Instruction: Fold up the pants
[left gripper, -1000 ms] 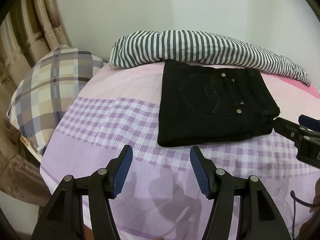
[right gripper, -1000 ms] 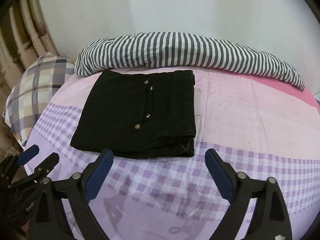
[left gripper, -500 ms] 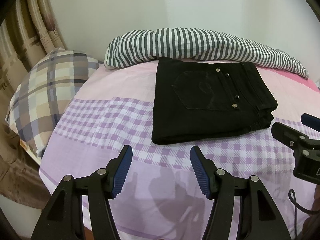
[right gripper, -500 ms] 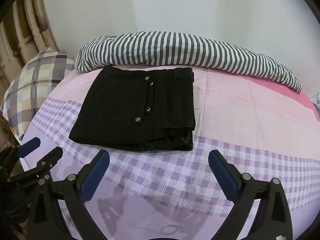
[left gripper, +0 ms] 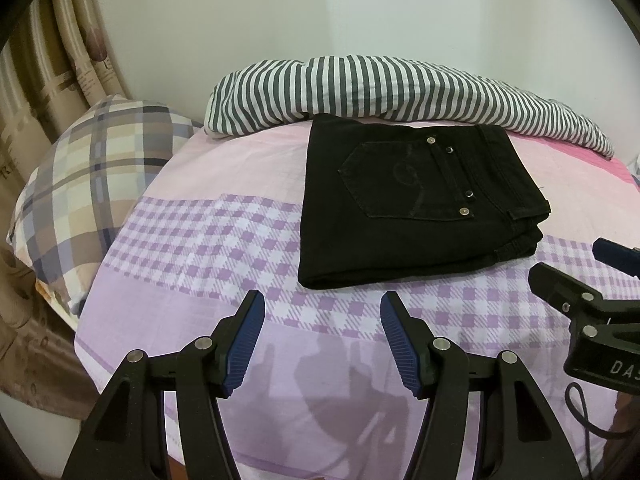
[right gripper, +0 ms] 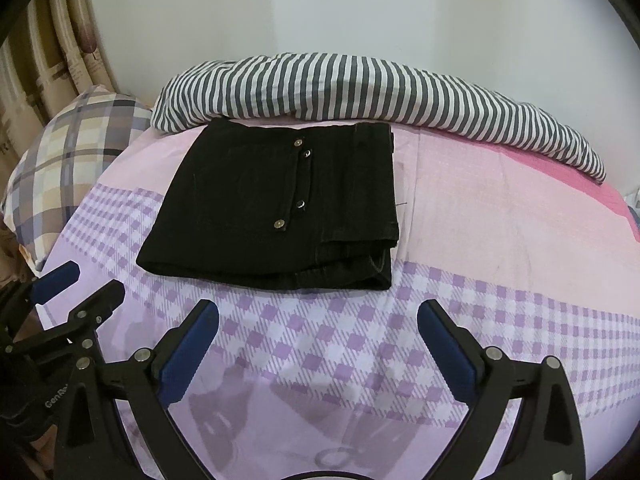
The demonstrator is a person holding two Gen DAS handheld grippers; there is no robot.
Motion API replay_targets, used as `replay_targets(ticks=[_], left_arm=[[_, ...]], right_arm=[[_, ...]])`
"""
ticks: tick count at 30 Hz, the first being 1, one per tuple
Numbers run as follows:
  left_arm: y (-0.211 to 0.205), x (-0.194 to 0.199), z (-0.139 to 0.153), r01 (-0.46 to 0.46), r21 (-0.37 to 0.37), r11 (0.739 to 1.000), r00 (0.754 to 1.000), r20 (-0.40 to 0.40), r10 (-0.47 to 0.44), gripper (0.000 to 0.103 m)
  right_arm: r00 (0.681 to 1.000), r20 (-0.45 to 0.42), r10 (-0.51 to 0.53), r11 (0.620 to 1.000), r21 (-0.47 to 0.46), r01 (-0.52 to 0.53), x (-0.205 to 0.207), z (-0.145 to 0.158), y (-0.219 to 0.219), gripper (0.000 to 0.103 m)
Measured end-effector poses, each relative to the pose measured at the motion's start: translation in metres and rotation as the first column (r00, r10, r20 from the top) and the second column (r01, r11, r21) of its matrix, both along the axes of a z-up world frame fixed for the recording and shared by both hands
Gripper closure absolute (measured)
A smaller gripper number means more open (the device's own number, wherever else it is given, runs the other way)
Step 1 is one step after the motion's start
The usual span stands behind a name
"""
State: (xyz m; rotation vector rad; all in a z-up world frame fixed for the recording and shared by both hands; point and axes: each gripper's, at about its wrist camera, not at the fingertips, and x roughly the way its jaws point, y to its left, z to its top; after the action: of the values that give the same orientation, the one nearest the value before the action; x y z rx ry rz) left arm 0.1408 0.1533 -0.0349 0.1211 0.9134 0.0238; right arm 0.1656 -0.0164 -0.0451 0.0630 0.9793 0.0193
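The black pants (left gripper: 412,204) lie folded into a compact rectangle on the pink and purple checked bedsheet (left gripper: 208,240), back pocket and metal rivets facing up. They also show in the right wrist view (right gripper: 276,208). My left gripper (left gripper: 322,308) is open and empty, hovering above the sheet just short of the pants' near edge. My right gripper (right gripper: 318,316) is open wide and empty, also short of the pants' near edge. The right gripper shows at the right edge of the left wrist view (left gripper: 580,280).
A grey and white striped blanket (left gripper: 400,92) lies rolled along the wall behind the pants. A plaid pillow (left gripper: 88,188) sits at the left end of the bed. Curtains (left gripper: 44,72) hang at far left. The bed's near edge drops off below the grippers.
Both grippers have drawn back from the folded pants and risen slightly. The pants have not moved. Both grippers stay open.
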Motion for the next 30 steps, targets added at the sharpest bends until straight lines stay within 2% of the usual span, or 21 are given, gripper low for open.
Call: replay_targets(ticks=[30], left_arm=[[-0.0022, -0.0009, 0.0031, 0.016, 0.009, 1.000, 1.000, 0.005, -0.016, 0.042]], right_arm=[[1.000, -0.020, 0.007, 1.000, -0.008, -0.007, -0.0042, -0.0076, 0.0067, 0.005]])
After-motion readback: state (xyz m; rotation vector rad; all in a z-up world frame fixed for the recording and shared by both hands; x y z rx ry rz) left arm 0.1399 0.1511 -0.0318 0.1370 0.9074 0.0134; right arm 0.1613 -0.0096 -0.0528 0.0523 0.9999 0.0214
